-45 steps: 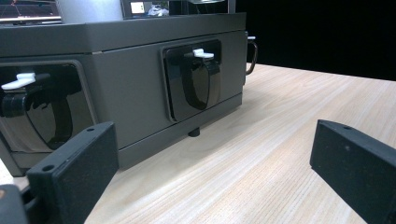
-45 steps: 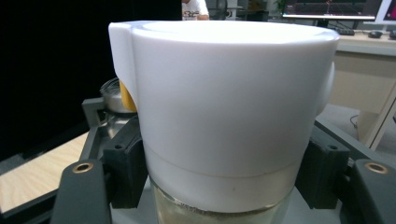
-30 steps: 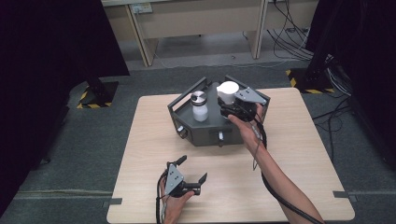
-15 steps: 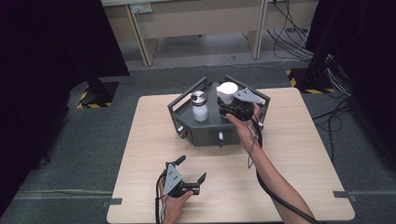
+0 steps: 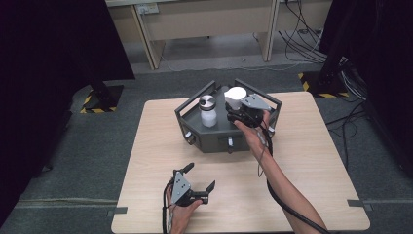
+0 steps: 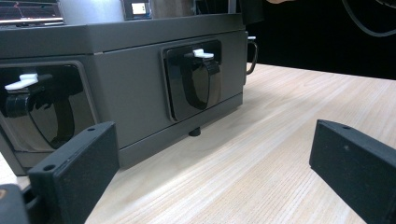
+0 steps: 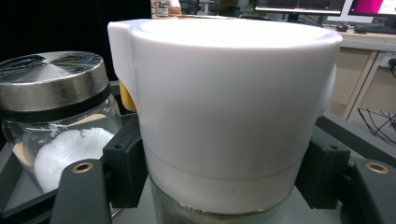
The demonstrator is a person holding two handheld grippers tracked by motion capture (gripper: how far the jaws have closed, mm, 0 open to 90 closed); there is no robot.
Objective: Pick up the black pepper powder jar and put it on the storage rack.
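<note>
High view shows a dark tray (image 5: 195,127) in the upper middle of the picture, sitting on a wooden table (image 5: 311,161). Two jars stand up straight inside it. One is a white-capped jar (image 5: 235,97), and the right gripper (image 5: 237,116) has it — the two black jaws squeeze its sides just under the cap. In the right gripper view the white cap (image 7: 224,102) sits right in the middle, with a black jaw pressed on each side of it and a bit of glass showing below. A glass jar with a silver lid (image 7: 56,116) stands just beside it, toward the left of that picture, with white powder inside. The left gripper (image 5: 199,183) rests low in the picture, near the bottom edge of the table, well apart from the tray. Its jaws are spread wide with nothing between them, and its own view looks at the tray's dark side wall (image 6: 130,93). The right hand is much nearer — it is the one to move the jar, and I think straight up is the way out, since the jar stands tall and its neighbour is close.
</note>
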